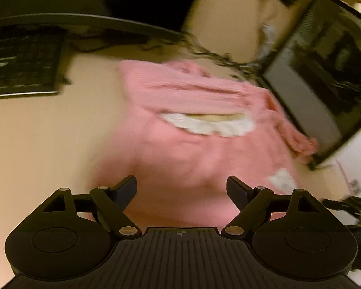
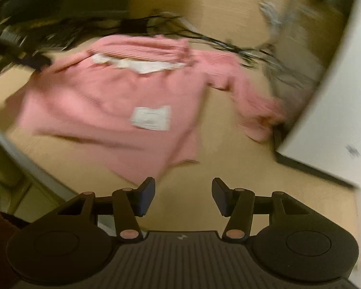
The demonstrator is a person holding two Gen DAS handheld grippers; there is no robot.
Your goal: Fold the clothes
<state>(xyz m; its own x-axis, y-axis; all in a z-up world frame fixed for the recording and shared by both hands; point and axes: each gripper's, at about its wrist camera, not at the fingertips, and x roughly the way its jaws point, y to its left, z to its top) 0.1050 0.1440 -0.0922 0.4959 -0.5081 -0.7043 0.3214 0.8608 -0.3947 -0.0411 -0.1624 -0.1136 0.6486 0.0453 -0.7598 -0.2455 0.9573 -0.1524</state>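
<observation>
A pink top [image 1: 204, 125] lies spread on a light wooden table [image 1: 36, 139], filling the middle of both views, and both pictures are blurred. In the left wrist view the left gripper [image 1: 181, 187] sits at the bottom of the frame with its fingers spread wide and nothing between them; pink cloth shows in the gap between them, though the blur hides whether they touch it. A white collar [image 1: 209, 122] crosses the middle of the cloth, and a white patch [image 1: 282, 179] shows at the lower right.

This view alone shows a dark keyboard [image 1: 21, 62] at the upper left and a dark screen [image 1: 325, 72] tilted along the right edge, with one sleeve [image 1: 298, 139] reaching to its foot. Black cables [image 1: 216, 55] run across the table just past the top.

In the right wrist view the right gripper [image 2: 183, 196] is likewise released and empty, over bare wood just off the near hem of the cloth. Here the patch [image 2: 151, 118] sits plainly in the centre, and a white panel [image 2: 337, 108] fills the right side. The table's grey edge [image 2: 24, 161] curves down the lower left.
</observation>
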